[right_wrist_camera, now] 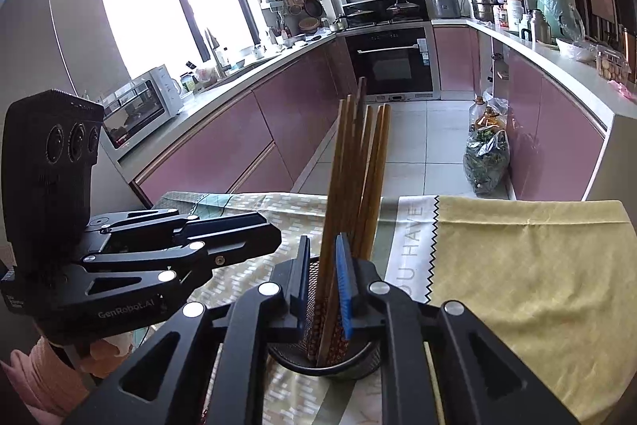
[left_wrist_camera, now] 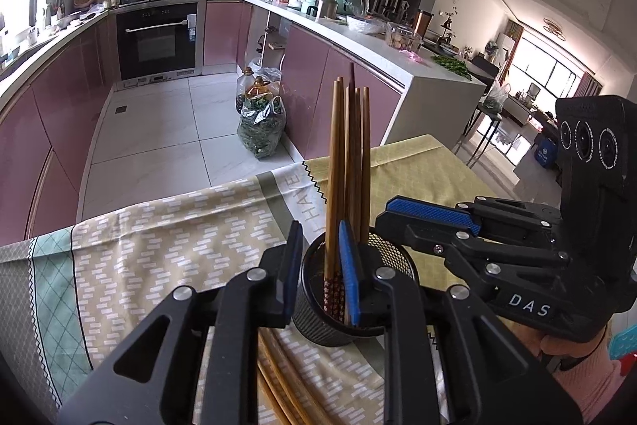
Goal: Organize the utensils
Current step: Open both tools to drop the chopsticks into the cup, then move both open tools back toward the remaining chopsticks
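A black mesh cup [left_wrist_camera: 398,257] stands on the patterned tablecloth [left_wrist_camera: 179,245], with several brown chopsticks [left_wrist_camera: 350,130] upright in it. My left gripper [left_wrist_camera: 320,269] straddles the cup's near rim. Its jaws stand a little apart around one chopstick, with a gap showing beside the left pad. In the right wrist view my right gripper [right_wrist_camera: 323,281] reaches into the same cup [right_wrist_camera: 358,361], jaws narrowly apart around chopsticks [right_wrist_camera: 358,154] without squeezing them. Each gripper shows in the other's view, the right gripper [left_wrist_camera: 384,222] from the right and the left gripper [right_wrist_camera: 274,234] from the left.
More loose chopsticks [left_wrist_camera: 274,385] lie on the cloth under my left gripper. The table's far edge [left_wrist_camera: 179,198] drops to a tiled floor with a bag of greens [left_wrist_camera: 260,130]. Pink cabinets and a cluttered counter [left_wrist_camera: 358,38] run behind. A hand in a pink sleeve [left_wrist_camera: 589,377] holds the right gripper.
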The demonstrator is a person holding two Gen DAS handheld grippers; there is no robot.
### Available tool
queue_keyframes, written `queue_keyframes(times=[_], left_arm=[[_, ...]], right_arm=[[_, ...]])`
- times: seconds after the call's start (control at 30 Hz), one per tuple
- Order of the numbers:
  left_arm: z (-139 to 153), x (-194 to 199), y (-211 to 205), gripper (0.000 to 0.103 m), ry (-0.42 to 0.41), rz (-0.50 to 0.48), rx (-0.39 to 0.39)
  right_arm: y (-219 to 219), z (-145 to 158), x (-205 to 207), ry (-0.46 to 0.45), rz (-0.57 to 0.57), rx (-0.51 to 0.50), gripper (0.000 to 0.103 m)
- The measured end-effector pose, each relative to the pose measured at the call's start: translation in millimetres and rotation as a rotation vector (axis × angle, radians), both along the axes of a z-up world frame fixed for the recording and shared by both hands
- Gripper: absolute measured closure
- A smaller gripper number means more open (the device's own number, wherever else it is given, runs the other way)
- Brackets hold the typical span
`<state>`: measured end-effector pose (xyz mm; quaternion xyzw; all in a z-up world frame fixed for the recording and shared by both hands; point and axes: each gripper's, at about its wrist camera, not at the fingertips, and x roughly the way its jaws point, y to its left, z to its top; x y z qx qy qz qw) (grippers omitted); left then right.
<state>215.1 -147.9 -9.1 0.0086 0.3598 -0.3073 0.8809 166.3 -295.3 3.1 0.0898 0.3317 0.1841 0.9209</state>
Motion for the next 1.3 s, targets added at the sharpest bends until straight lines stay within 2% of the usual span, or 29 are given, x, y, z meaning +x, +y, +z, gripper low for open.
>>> queue_keyframes(times=[0.17,0.27,0.4,0.47,0.8,1.03,1.3], left_arm=[[-2,-24,22,0.078,-0.05,0.018,-0.017],[-4,-43,35,0.074,-0.086,0.026,-0.011],[-19,-64,51,0.07,-0.098,0.033,0.024],[-31,-71,57,0.07,-0.079,0.043,0.049],[-92,-87,74,0.07,0.069,0.061,0.109],[-116,-94,72,0.07,0.125,0.063,0.145],[-123,-95,68,0.07,0.137,0.062,0.163]], right_arm=[[7,1,-22,-0.024,0.045,0.006,0.088],[13,4,-41,-0.051,0.092,0.009,0.079],[25,2,-64,-0.064,0.152,0.012,0.074],[31,-7,-71,-0.042,0.174,0.015,0.07],[59,-75,-72,0.145,0.197,0.0,0.069],[64,-92,-72,0.191,0.171,-0.007,0.069],[68,-101,-74,0.199,0.16,-0.045,0.069]])
